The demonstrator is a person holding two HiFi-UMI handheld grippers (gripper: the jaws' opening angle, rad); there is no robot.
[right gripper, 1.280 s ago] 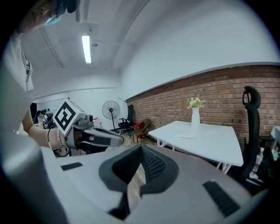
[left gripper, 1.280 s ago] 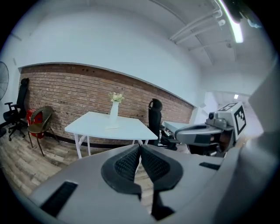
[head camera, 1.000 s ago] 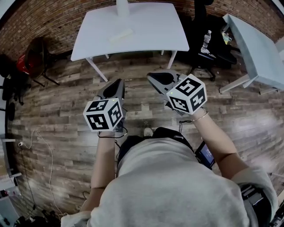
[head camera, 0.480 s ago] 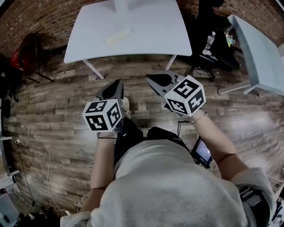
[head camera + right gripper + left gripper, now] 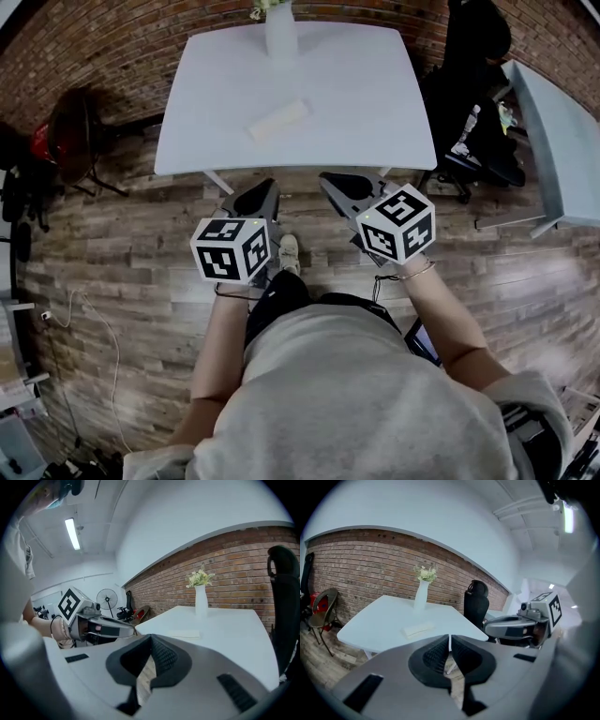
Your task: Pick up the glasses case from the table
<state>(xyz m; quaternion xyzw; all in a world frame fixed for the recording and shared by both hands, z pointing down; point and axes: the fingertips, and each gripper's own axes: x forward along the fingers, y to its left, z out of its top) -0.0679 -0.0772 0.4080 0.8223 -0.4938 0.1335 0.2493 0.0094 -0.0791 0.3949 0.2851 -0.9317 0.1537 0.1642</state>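
1. Spotting the glasses case [image 5: 278, 120] lying flat on the white table [image 5: 366, 103], upper middle of the head view, well short of the vase [image 5: 280, 33] at the far edge.
2. Running its long axis diagonally, lower left to upper right in that frame, so slanting across the line of approach.
3. Sitting almost straight above the left gripper [image 5: 269, 185] in the frame, and up-left of the right gripper [image 5: 327, 177]; guessing left as a touch nearer.
4. Showing both sets of jaws pressed together on nothing, hovering just short of the table's near edge, well apart from the case. Probably needing to open before any grab.
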